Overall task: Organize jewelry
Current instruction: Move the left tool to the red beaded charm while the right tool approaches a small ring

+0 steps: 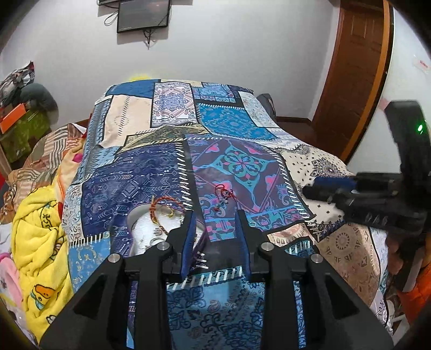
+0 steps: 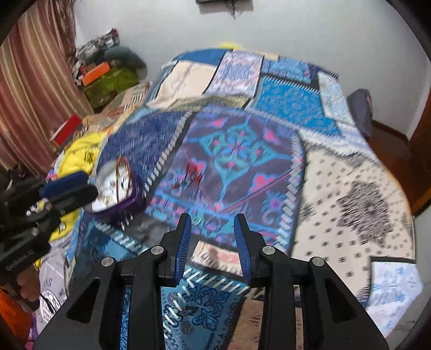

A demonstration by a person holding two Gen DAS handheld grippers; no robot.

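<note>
Red-beaded jewelry (image 1: 223, 195) was seen lying loose on the patchwork bedspread (image 1: 242, 126), on the purple panel with the teal flower, at about twelve o'clock from the tips of the left gripper (image 1: 215, 215) and clear of them. In the right wrist view the same piece (image 2: 192, 169) was smeared by motion blur, so its form could not be told beyond red beads and a few pale ones.

At ten o'clock from that piece a white tray (image 1: 140, 215) was set on the spread. An orange braided bracelet (image 1: 159, 207) was draped over its far rim, and a gold ring (image 1: 169, 214) was lying inside it; smaller pale items lower in the tray were too faint to be named. The tray's near edge was hidden behind the left gripper's left finger.

The left gripper's jaws were held apart, with only cloth seen between the blue pads. The right gripper (image 2: 212, 219) was likewise parted and empty, poised over the spread at about six o'clock from the red piece. From the left wrist it (image 1: 309, 189) was seen entering at three o'clock, pointed toward the purple panel.

A yellow printed blanket (image 1: 40, 237) was heaped at nine o'clock beside the bed, a dark screen (image 1: 144, 16) was mounted on the white wall at twelve, and a wooden door (image 1: 355, 67) was standing at two.
</note>
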